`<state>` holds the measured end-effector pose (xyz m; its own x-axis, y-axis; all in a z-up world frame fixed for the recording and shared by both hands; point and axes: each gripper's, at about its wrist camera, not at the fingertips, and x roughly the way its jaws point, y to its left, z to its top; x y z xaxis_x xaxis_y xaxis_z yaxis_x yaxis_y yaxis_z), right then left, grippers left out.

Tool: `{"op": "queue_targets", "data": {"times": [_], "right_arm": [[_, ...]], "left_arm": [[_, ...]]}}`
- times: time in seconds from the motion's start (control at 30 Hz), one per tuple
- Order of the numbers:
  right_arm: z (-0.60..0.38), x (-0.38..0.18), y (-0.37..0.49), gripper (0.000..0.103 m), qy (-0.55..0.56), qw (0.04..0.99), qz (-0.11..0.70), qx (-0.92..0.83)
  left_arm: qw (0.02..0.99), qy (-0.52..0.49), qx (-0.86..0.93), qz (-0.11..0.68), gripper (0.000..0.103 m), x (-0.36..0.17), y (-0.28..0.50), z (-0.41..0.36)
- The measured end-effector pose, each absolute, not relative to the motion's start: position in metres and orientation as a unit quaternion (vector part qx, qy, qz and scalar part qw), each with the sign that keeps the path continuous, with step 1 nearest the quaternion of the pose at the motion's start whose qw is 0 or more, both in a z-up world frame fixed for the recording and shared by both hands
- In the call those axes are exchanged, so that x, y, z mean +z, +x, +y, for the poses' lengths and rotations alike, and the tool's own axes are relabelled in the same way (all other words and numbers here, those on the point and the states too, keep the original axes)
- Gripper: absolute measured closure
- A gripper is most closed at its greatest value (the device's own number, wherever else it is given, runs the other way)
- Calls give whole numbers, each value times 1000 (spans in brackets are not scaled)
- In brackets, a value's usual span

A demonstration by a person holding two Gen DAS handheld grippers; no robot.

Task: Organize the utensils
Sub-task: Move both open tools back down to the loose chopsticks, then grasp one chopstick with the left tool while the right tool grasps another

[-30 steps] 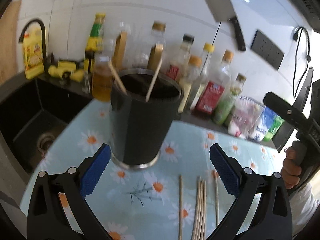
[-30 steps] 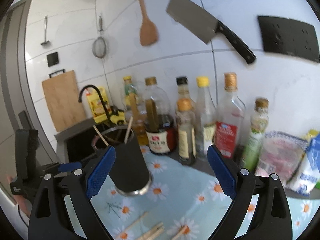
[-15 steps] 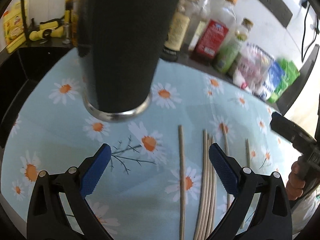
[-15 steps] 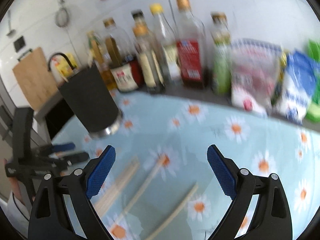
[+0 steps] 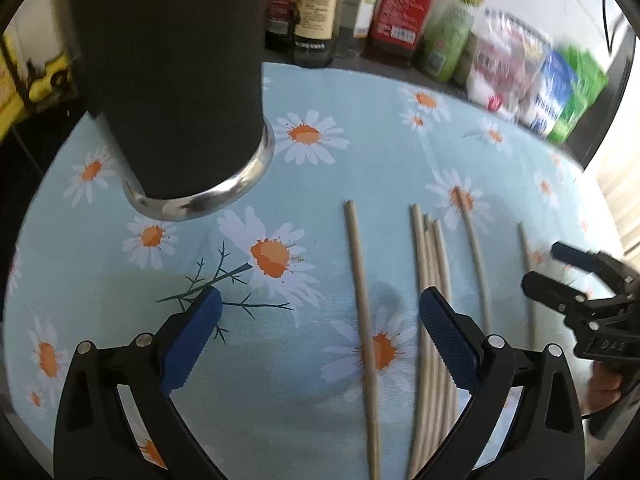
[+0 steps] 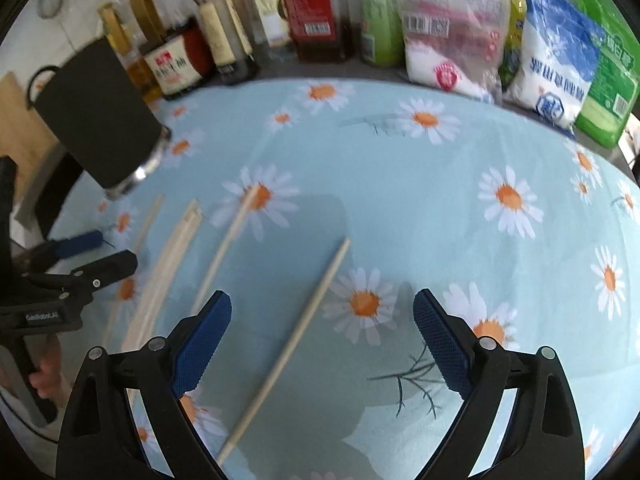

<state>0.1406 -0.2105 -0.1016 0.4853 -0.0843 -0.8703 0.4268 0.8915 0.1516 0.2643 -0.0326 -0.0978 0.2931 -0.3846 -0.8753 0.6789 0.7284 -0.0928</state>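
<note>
Both tongs lowered toward chopsticks [image 5: 362,300], left tongs [image 5: 318,334] released, right tongs [image 6: 322,336] released

both wrist views low, angled down, sharing chopsticks [image 5: 362,300] and holder [image 6: 96,116]

Both grippers are black plastic; the left gripper [image 5: 320,322] and right gripper [image 6: 322,318] carry ribbed blue pads [image 5: 448,340] and silver screws [image 5: 495,341].
</note>
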Motion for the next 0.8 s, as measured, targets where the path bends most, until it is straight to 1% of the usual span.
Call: {"op": "queue_targets", "data": {"times": [0.07,0.1,0.13,0.2,0.27,0.33,0.37,0.43,0.47,0.5,0.53,0.57,0.6,0.63,0.67,0.7,0.8], "right_arm": [[-209,-103,140,16,170,840,488,-164],[-207,-104,141,17,166,838,493,-167],[-205,-106,142,23,154,837,496,-173],[-199,-105,144,32,126,835,501,-190],[-200,-103,143,39,131,834,501,-191],[-202,-101,140,55,134,834,497,-198],[-203,-101,139,60,134,834,496,-199],[-203,-98,139,81,132,836,496,-195],[-203,-98,140,87,129,837,497,-189],[-202,-98,140,93,128,837,498,-186],[-202,-97,140,96,128,837,499,-183],[-202,-97,139,97,131,837,500,-179],[-203,-97,139,98,136,837,501,-175],[-205,-97,138,98,141,837,501,-170],[-209,-97,137,98,152,836,502,-162],[-210,-97,137,98,159,836,501,-157],[-216,-94,135,98,183,839,496,-132]], "left_arm": [[791,192,-328,481,6,-102,258,-41],[793,203,-324,475,4,-103,256,-41],[795,198,-321,475,5,-103,257,-41],[798,193,-315,476,5,-103,258,-40],[802,187,-309,475,5,-104,259,-39],[808,182,-305,470,5,-105,259,-38],[809,181,-305,469,5,-105,259,-38],[811,178,-300,469,7,-105,259,-39],[814,174,-294,469,12,-103,257,-37],[818,168,-287,469,25,-102,258,-35],[823,161,-278,468,35,-98,258,-32],[826,157,-272,469,58,-96,259,-30],[827,153,-266,472,75,-94,261,-28],[823,152,-271,475,81,-94,261,-27],[820,152,-276,477,91,-94,262,-26],[815,151,-285,481,97,-94,261,-26],[805,137,-293,497,98,-93,264,-22]]}}
